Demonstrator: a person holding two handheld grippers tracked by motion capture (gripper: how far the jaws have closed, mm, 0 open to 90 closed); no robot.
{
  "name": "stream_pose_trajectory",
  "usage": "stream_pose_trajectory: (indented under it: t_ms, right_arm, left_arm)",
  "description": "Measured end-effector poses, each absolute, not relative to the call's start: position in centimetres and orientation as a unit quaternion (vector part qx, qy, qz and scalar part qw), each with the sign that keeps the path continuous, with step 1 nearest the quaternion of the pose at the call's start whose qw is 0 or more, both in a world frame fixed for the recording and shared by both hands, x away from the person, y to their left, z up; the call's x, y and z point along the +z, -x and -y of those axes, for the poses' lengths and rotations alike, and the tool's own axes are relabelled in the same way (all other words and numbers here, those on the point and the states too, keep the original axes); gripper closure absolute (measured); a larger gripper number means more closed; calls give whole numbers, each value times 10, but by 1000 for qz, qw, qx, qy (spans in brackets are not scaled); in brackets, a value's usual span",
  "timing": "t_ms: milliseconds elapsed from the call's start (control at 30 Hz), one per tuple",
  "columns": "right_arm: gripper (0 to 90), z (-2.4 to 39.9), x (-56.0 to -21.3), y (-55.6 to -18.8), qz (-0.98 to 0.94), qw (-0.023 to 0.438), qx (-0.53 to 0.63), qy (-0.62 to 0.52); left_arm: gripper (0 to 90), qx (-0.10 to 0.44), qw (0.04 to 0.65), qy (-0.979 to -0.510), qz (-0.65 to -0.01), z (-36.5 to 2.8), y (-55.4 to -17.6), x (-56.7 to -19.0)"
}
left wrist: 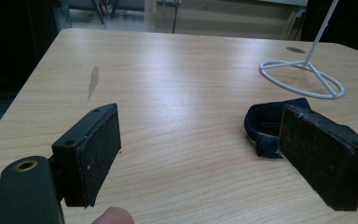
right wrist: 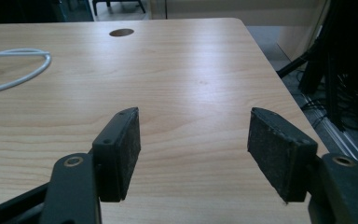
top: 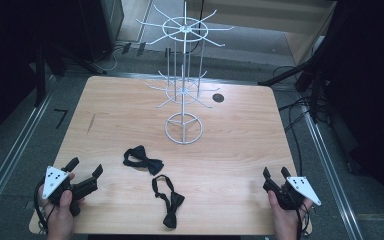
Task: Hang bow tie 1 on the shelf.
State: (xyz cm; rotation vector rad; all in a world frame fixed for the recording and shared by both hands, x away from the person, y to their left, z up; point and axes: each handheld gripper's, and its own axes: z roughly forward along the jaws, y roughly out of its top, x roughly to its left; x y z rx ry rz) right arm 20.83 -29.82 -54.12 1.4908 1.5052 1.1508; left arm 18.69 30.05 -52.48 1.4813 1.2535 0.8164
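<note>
Left gripper (top: pixel 85 169) sits at the near left corner of the counter (top: pixel 240 135), jaws spread wide, nothing between them. Its own view confirms it: bare wood between the pads, with the edge of a bow tie showing just behind the right-hand jaw.

Right gripper (top: pixel 274 176) is at the near right edge, jaws parted about halfway and empty; its own view shows plain counter between the pads.

Two black bow ties lie between the grippers. The far bow tie (top: pixel 143 159) is just ahead and to the right of the left gripper, long axis running diagonally from upper left to lower right in the high view, strap loop at the left end and bow at the right. The near bow tie (top: pixel 169 201) sits closer to the person's edge, near the middle, bow at the bottom and strap looped above it, long axis closer to front-to-back.

Behind both, a white wire display rack (top: pixel 183 75) stands upright mid-counter on a ring base, with hook arms at two levels, all bare.

Judgement: the work looks like hanging ties on the rack, not yet begun. The left gripper is clearly nearer to the far bow tie and already points roughly at it; a short forward-right reach should bring the strap loop between the jaws. The right gripper is well apart from both ties.
</note>
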Motion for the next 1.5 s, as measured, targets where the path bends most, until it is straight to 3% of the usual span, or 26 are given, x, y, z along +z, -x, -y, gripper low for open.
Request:
stream_pose_trajectory:
  t_ms: [667,1500]
  right_arm:
    - [420,211,-515,-229,-674,321,483,-458]
    - [477,126,-509,-252,-736,253,478,-407]
  left_arm:
    - [143,335,492,-614,-519,-300,-187,-525]
    - [142,331,496,-612,-519,-301,-188,-525]
